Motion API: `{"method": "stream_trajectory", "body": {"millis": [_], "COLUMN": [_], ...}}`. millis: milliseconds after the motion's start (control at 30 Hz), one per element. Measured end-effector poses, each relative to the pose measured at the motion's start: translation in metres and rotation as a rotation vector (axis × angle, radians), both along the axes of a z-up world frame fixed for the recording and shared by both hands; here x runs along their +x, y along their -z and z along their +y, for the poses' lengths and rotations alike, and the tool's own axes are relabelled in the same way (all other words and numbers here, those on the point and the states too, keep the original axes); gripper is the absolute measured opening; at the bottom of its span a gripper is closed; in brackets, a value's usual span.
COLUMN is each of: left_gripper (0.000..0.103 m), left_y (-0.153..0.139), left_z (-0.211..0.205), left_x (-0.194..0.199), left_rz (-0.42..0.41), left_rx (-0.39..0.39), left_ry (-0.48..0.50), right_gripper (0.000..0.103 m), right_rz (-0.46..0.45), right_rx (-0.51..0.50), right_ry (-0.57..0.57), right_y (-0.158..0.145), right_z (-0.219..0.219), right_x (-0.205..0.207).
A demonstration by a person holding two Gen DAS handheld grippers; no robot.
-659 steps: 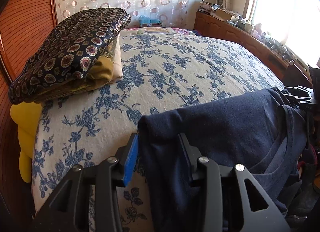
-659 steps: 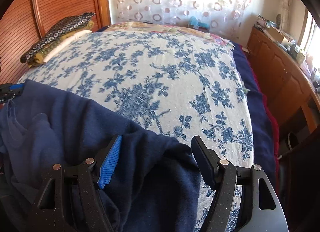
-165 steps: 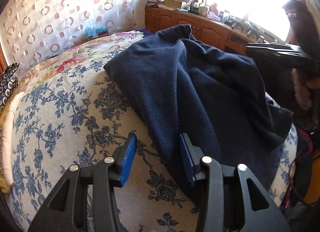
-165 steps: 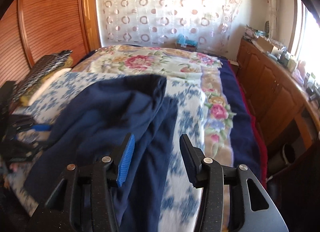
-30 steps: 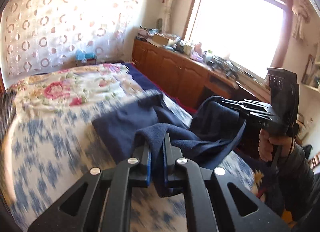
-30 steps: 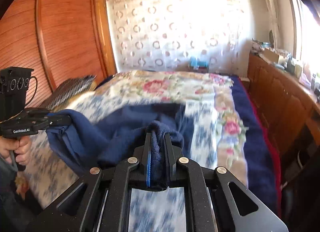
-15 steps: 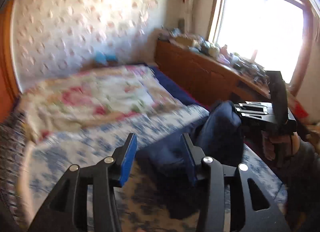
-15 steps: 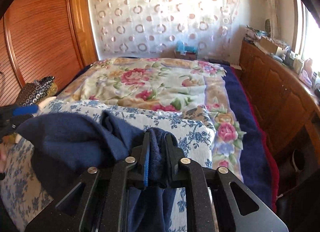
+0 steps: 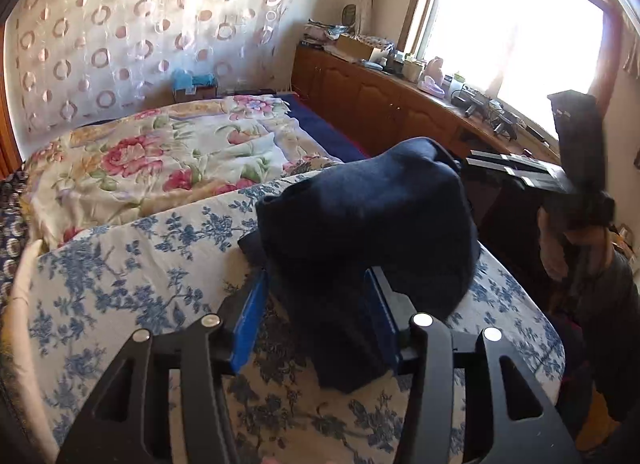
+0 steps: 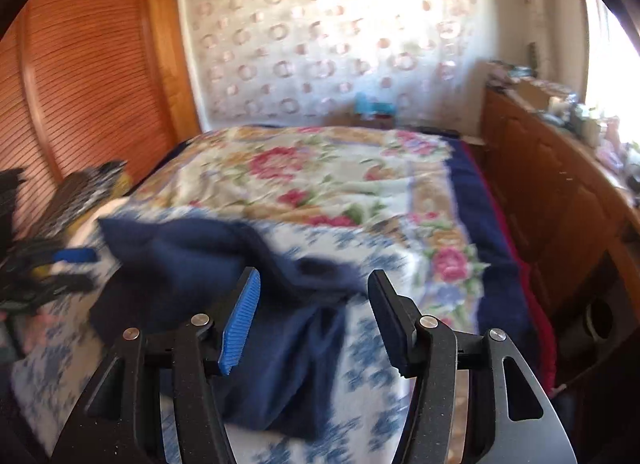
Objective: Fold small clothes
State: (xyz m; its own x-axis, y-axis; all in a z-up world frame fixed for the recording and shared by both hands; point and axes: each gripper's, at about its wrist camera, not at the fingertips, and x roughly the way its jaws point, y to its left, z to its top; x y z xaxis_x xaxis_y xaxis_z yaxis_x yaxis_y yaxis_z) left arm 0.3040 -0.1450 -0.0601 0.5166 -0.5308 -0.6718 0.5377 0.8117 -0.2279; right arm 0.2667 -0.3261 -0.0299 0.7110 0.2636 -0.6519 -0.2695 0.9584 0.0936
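A dark navy garment lies bunched in a loose heap on the blue-flowered bedspread. My left gripper is open, its blue-padded fingers either side of the heap's near edge, holding nothing. In the right wrist view the same garment lies across the bed, blurred by motion. My right gripper is open and empty just above the cloth's near edge. The right gripper also shows at the right of the left wrist view, and the left gripper at the left of the right wrist view.
A rose-patterned quilt covers the far half of the bed. A wooden cabinet with clutter runs under the window on the right. A wooden louvred wardrobe stands on the left, with stacked pillows beside it.
Both grippers held the navy garment a second ago. The left one opened half a second ago; the right one has now opened too, and the garment has dropped onto the bed in a heap.
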Motion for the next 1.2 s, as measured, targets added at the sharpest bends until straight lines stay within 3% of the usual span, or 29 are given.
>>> {"method": "stream_trajectory", "body": {"millis": [133, 267, 400, 533, 933, 1033, 1067, 1200], "left_gripper": [0.05, 0.054, 0.061, 0.062, 0.062, 0.061, 0.061, 0.044], "left_y": [0.012, 0.032, 0.05, 0.056, 0.056, 0.056, 0.057, 0.056], "left_z": [-0.012, -0.015, -0.007, -0.002, -0.02, -0.017, -0.016, -0.015], "left_x": [0.028, 0.055, 0.067, 0.069, 0.073, 0.075, 0.076, 0.075], "left_rz": [0.029, 0.072, 0.122, 0.17, 0.192, 0.199, 0.199, 0.21], "left_rx": [0.027, 0.081, 0.069, 0.017, 0.04, -0.004, -0.018, -0.057], "left_ry": [-0.037, -0.085, -0.087, -0.08, -0.017, -0.015, -0.015, 0.001], "right_gripper": [0.058, 0.058, 0.058, 0.058, 0.062, 0.051, 0.04, 0.022], "right_rz": [0.024, 0.089, 0.16, 0.18, 0.25, 0.263, 0.27, 0.251], "right_rx": [-0.014, -0.056, -0.097, -0.035, 0.122, 0.159, 0.179, 0.181], "right_ry": [-0.02, 0.068, 0.086, 0.084, 0.061, 0.035, 0.019, -0.011], "right_y": [0.014, 0.036, 0.061, 0.063, 0.078, 0.079, 0.079, 0.075], "right_z": [0.018, 0.018, 0.011, -0.002, -0.008, -0.009, -0.008, -0.003], "right_x": [0.016, 0.052, 0.063, 0.056, 0.055, 0.053, 0.054, 0.048]}}
